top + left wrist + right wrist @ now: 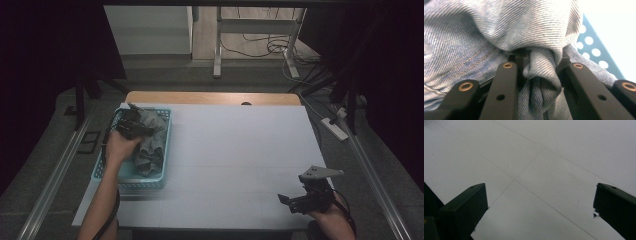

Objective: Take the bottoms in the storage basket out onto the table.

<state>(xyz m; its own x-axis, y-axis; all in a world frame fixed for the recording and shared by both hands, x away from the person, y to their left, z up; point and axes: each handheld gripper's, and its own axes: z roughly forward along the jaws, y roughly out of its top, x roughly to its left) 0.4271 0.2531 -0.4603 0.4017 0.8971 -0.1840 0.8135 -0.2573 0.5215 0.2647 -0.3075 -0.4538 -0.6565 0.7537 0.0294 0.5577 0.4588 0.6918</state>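
A light-blue perforated basket stands at the left of the white table and holds a crumpled piece of pale blue denim. My left gripper reaches into the basket's far end. In the left gripper view its two black jaws are shut on a bunched fold of the denim, at the gripper itself. The basket's holed wall shows on the right behind the cloth. My right gripper hovers low over the table's front right corner, open with nothing in it, its jaws wide apart above the bare white tabletop.
A wooden strip runs along the table's far edge. Metal rails flank both sides of the table. Beyond it are desk legs and cables on the floor, and a white power strip lies at the right.
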